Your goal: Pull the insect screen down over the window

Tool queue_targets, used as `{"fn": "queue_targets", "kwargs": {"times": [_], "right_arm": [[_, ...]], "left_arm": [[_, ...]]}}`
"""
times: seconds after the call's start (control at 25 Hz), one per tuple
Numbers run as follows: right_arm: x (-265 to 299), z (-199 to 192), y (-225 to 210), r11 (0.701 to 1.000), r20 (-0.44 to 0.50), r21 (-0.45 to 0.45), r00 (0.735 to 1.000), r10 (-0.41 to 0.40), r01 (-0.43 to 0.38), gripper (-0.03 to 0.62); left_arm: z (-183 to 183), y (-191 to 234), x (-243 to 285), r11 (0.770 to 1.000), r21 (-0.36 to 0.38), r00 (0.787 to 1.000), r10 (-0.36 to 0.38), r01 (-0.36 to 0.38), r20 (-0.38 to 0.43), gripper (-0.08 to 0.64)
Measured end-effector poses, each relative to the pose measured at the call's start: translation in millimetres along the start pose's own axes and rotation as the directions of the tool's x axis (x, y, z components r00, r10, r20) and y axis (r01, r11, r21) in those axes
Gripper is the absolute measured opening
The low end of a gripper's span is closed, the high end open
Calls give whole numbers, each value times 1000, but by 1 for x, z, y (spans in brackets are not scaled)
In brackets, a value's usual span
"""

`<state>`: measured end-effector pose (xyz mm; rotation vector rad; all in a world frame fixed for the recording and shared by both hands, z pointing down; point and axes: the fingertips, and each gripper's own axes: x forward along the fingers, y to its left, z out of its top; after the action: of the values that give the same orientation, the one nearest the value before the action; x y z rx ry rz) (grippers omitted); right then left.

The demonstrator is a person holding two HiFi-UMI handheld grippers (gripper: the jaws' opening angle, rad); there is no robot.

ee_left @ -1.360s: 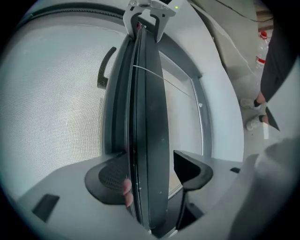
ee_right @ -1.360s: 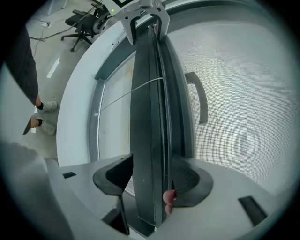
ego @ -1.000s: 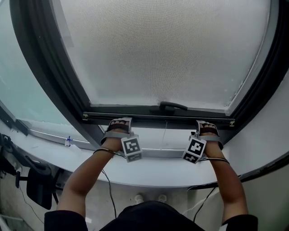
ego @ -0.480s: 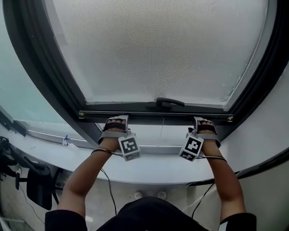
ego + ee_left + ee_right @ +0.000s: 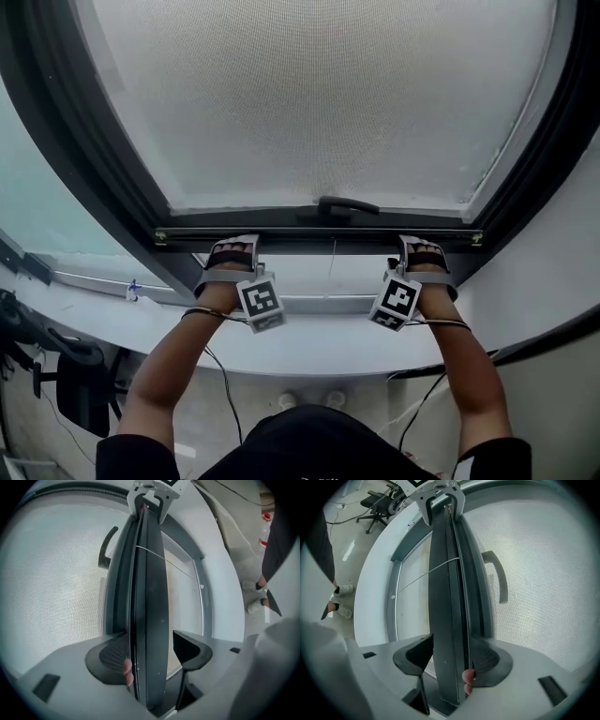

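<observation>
1. Insect screen (image 5: 328, 103) covers most of the window frame (image 5: 89, 169). Its bottom bar (image 5: 309, 236) lies level from the frame's left side to its right side, near the lower edge but apart from the bottom rail (image 5: 319, 305), with a pale strip open between them
2. Left gripper (image 5: 232, 251) is on the bar toward the frame's lower left corner, right gripper (image 5: 422, 249) toward the lower right corner
3. Left gripper view: jaws closed about the bar, mesh-side pad (image 5: 105, 660) flat on it, room-side jaw just beside it with a sliver of light showing
4. Right gripper view: same hold, mesh-side pad (image 5: 490, 660) on the bar, other jaw meeting its edge
5. Handle (image 5: 349, 203) shows just above the bar's middle; cannot tell whether it belongs to the bar or sits behind the mesh
6. Handling, judged: bar is stiff and smooth, likely slick under the pads. Mesh is light and soft, easy to dent or tear, so keep off it. A roller spring probably pulls back, so the load is steady rather than heavy
7. Hold points: bar only, wide apart as now, so it travels level and does not jam at the frame's sides
8. Thin cord (image 5: 333, 267) hangs from the bar's middle; keep clear of it
9. Little travel left to the rail, by my reading
</observation>
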<state>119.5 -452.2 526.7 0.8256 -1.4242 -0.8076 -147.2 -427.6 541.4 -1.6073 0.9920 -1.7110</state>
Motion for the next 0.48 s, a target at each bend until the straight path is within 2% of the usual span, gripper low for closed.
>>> {"fn": "queue_targets", "kwargs": {"times": [0.32,0.48], "right_arm": [[1,1,-3,1000,-15,9,1000,12,-12,254],[-1,2,0,1000,5,29,1000,-12,12,255]], "left_arm": [[-2,2,0,1000,0,1000,1,-1,-14,304],[-1,0,-1,1000,-9,1000,13,-13,-10,304]]}}
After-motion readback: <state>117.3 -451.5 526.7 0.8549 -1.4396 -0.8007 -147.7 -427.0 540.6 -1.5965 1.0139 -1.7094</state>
